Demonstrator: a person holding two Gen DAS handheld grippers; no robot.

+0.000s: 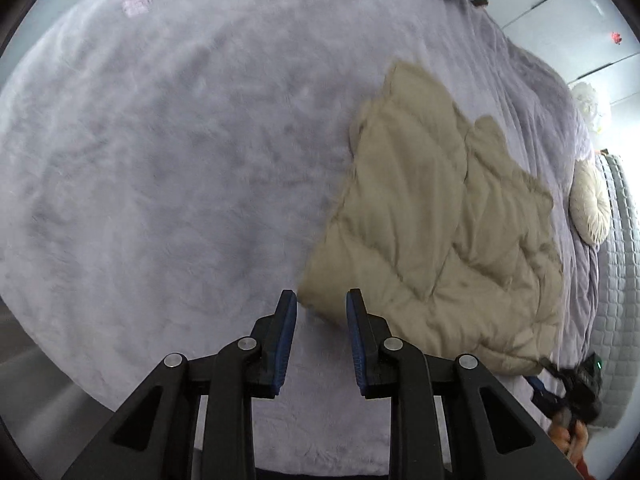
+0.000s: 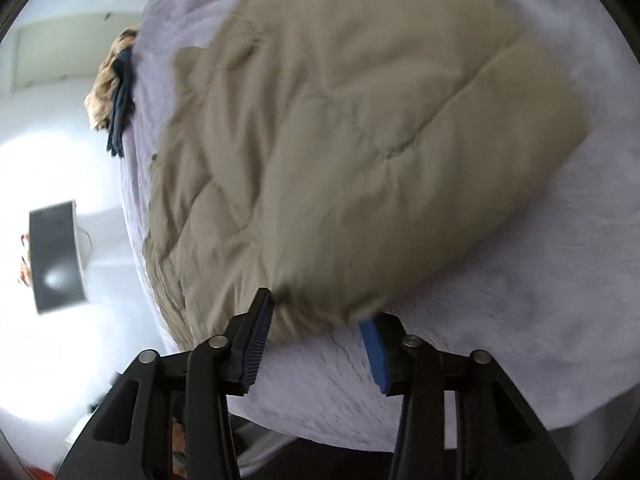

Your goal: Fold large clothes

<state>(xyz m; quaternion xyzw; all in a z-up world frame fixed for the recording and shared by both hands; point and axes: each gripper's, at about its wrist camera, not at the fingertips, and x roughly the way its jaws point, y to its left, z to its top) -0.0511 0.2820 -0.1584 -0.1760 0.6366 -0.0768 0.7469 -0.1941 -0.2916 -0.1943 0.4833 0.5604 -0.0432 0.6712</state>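
A beige quilted puffer garment (image 1: 440,232) lies partly folded on a lilac fuzzy bed cover (image 1: 180,160). My left gripper (image 1: 321,298) is open, its blue-padded fingers on either side of the garment's near corner. In the right wrist view the garment (image 2: 340,140) fills the middle. My right gripper (image 2: 320,312) is open wide at the garment's near edge, and the cloth hangs over the tip of the right finger. The right gripper also shows in the left wrist view (image 1: 576,384), at the garment's far corner.
A dark teal garment and a tan fuzzy item (image 2: 116,92) lie at the bed's far edge. A round cream cushion (image 1: 590,208) and a grey quilted headboard (image 1: 618,280) sit to the right. A dark box (image 2: 56,256) stands on the floor beside the bed.
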